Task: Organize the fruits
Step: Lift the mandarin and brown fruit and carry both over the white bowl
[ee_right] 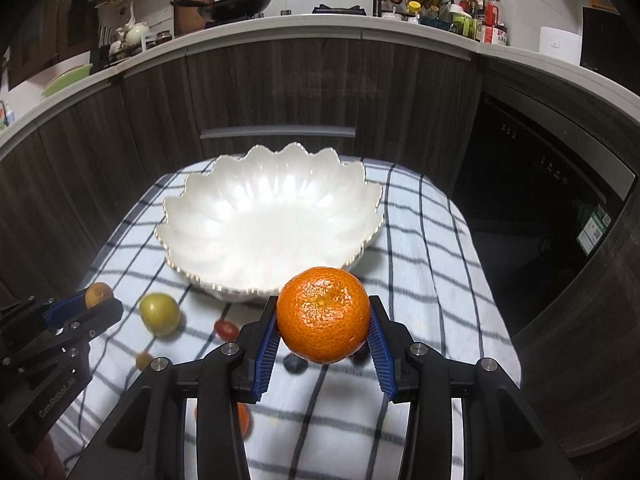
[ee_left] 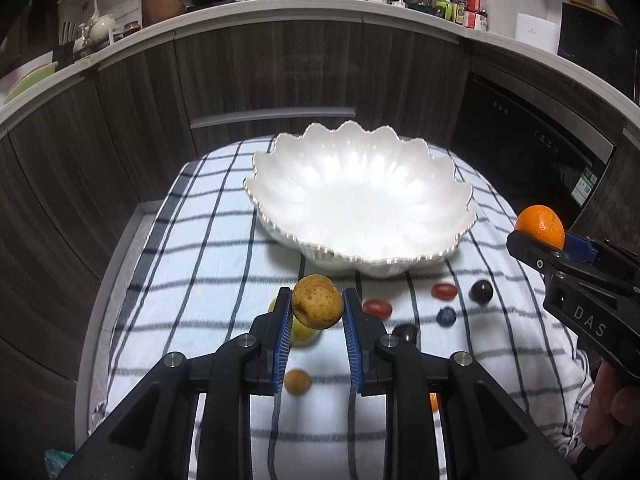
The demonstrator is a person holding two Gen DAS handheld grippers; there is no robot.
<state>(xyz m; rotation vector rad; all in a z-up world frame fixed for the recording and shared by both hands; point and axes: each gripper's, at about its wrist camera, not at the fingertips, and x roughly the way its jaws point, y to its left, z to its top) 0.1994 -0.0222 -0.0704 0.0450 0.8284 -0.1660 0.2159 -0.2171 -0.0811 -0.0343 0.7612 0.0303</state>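
A white scalloped bowl (ee_left: 360, 200) stands empty on a checked cloth (ee_left: 200, 280); it also shows in the right wrist view (ee_right: 272, 220). My left gripper (ee_left: 317, 304) is shut on a brown speckled round fruit (ee_left: 317, 301) and holds it above the cloth, short of the bowl's near rim. My right gripper (ee_right: 323, 320) is shut on an orange mandarin (ee_right: 323, 314), also held just before the bowl. The mandarin shows at the right of the left wrist view (ee_left: 540, 226). The brown fruit shows small in the right wrist view (ee_right: 98, 294).
Loose fruit lies on the cloth: a yellow-green fruit (ee_right: 159, 313), red grape tomatoes (ee_left: 444, 291) (ee_left: 377, 308), dark grapes (ee_left: 481, 291), a blueberry (ee_left: 446, 317), a small brown fruit (ee_left: 297, 381). Dark cabinets (ee_left: 260, 80) and a dishwasher (ee_left: 540, 148) stand behind the table.
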